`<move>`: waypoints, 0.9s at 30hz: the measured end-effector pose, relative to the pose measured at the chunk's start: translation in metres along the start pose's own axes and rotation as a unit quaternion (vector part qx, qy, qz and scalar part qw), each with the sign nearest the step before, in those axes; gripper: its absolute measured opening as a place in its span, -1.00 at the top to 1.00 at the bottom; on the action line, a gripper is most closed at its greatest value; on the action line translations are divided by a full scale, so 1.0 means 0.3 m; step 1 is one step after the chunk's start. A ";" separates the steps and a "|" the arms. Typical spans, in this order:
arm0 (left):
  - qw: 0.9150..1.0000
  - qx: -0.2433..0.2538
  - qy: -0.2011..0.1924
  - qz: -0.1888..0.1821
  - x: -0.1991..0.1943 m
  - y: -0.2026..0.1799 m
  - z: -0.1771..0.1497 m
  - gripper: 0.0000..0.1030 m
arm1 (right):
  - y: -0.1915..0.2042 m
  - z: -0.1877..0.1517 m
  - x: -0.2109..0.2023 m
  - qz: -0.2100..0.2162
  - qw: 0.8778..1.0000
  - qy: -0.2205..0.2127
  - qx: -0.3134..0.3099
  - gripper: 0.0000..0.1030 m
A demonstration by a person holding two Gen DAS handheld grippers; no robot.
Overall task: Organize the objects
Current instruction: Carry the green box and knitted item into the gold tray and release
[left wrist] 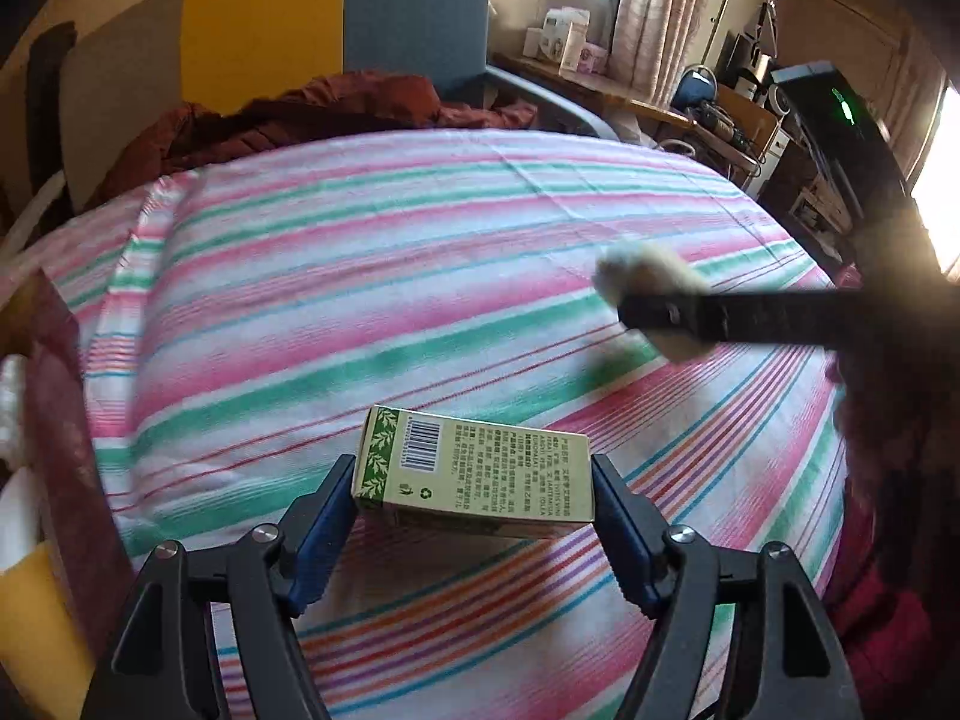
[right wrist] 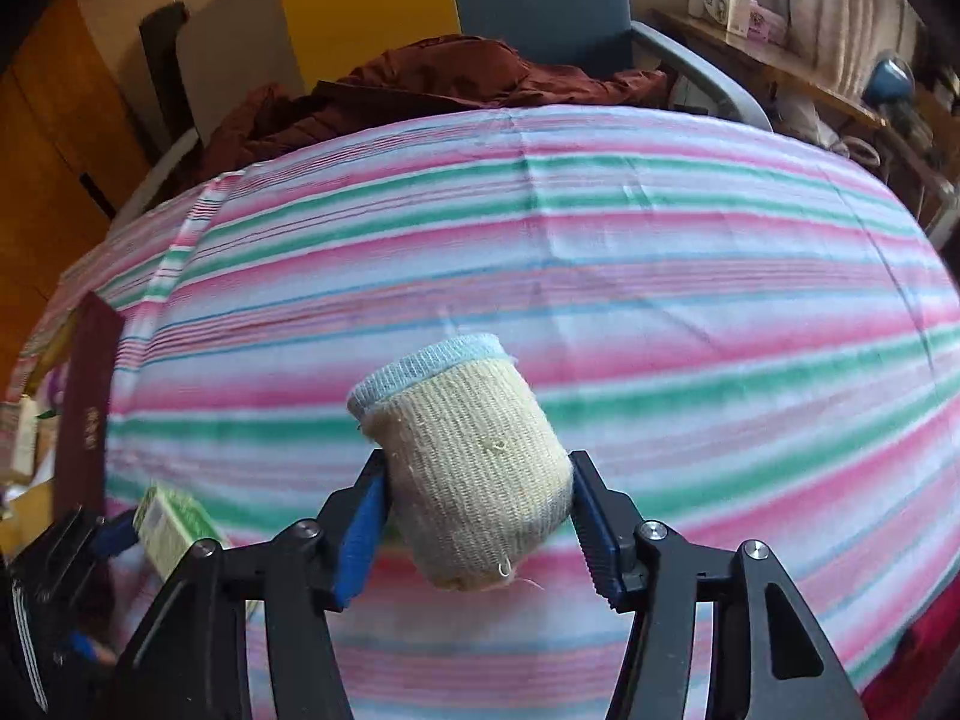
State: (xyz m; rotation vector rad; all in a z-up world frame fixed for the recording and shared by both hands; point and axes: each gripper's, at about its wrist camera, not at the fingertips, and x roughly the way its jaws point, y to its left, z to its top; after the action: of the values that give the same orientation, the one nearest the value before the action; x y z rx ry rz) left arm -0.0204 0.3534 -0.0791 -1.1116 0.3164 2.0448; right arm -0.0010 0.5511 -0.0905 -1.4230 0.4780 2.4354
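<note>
Box [left wrist: 474, 471] sits clamped in the left tool [left wrist: 474, 480]; right tool [right wrist: 477, 504] grips a blurred knit roll [right wrist: 468, 468].

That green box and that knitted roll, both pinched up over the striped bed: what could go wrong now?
1. The green box is held only by its short ends, so it might pivot or slip out.
2. The knitted roll is soft and tilted; it could squeeze free of the right gripper and roll across the sheet.

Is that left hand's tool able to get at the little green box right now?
Probably yes: the green box already sits between the left gripper's fingers, nothing blocking. The right gripper holds a beige sock roll well aside.
</note>
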 end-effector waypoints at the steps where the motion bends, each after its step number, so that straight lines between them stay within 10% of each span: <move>1: 1.000 0.005 -0.006 0.008 -0.022 -0.005 0.002 -0.47 | 0.007 -0.013 -0.005 0.004 1.000 -0.001 0.003 -0.13; 27: 0.985 -0.076 -0.109 0.112 -0.472 0.251 -0.094 -0.47 | 0.377 -0.136 -0.136 0.097 0.993 -0.031 -0.055 -0.13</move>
State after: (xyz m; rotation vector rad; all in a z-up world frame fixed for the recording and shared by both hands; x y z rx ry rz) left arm -0.0126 0.2153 0.0069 -0.9641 0.1838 2.3998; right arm 0.0053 0.4286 -0.0575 -1.3970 0.4945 2.6898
